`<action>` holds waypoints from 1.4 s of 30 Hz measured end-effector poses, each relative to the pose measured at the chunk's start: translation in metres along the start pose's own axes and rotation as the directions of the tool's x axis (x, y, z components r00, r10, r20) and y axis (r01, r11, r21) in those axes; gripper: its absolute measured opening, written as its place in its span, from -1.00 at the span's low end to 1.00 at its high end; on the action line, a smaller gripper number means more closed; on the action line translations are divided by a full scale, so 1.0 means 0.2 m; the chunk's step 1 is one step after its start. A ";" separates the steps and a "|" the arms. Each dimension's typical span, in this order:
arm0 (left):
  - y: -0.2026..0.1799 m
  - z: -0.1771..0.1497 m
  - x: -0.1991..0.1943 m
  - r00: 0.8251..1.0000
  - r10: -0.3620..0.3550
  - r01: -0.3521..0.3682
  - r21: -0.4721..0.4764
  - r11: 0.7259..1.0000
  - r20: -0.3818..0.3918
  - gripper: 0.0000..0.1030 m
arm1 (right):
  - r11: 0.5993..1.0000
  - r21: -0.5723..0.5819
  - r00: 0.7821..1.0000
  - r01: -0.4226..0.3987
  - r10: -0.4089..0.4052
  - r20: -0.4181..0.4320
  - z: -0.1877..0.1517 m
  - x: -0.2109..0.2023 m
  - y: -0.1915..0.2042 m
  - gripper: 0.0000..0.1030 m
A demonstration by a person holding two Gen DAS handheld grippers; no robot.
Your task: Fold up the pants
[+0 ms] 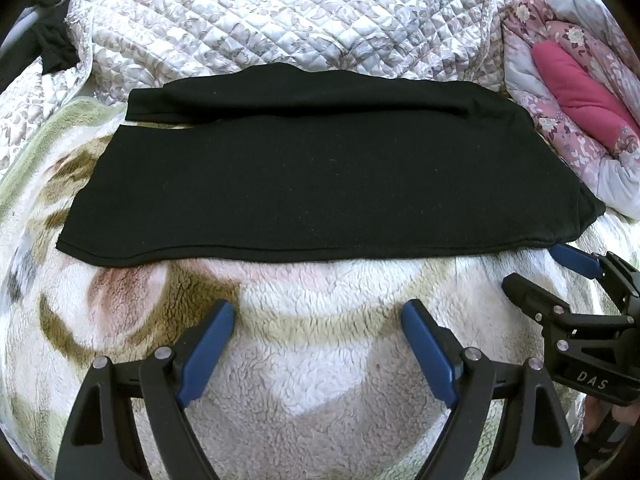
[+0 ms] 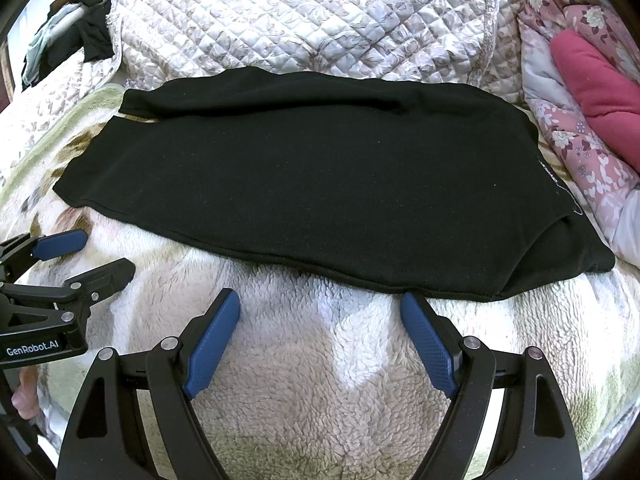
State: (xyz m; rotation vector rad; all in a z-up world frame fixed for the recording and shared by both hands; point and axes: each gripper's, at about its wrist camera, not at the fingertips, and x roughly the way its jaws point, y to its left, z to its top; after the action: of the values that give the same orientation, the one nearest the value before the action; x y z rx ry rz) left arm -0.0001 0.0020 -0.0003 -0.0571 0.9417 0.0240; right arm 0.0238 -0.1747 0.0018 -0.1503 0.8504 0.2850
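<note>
Both claws gape empty — left claw, right claw — just short of the pants; a shallow grab on the fleecy blanket could catch one layer only, skewing the fold.

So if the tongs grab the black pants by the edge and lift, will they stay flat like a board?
Probably not. The black pants look like soft knit cloth lying limp on the fuzzy blanket, so they should droop and hang. The folded layers at the far side would likely slide apart. They look light, and both open tongs, left and right, should lift them easily.
</note>
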 end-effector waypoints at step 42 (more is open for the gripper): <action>-0.01 -0.01 0.00 1.000 0.001 -0.001 0.003 1.000 -0.001 0.70 | 1.000 -0.003 1.000 0.002 -0.002 0.001 0.00 0.00 0.00 0.61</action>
State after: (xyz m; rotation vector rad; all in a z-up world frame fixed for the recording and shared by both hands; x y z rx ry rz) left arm -0.0017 -0.0003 -0.0021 -0.0541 0.9429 0.0240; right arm 0.0234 -0.1741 0.0018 -0.1534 0.8485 0.2843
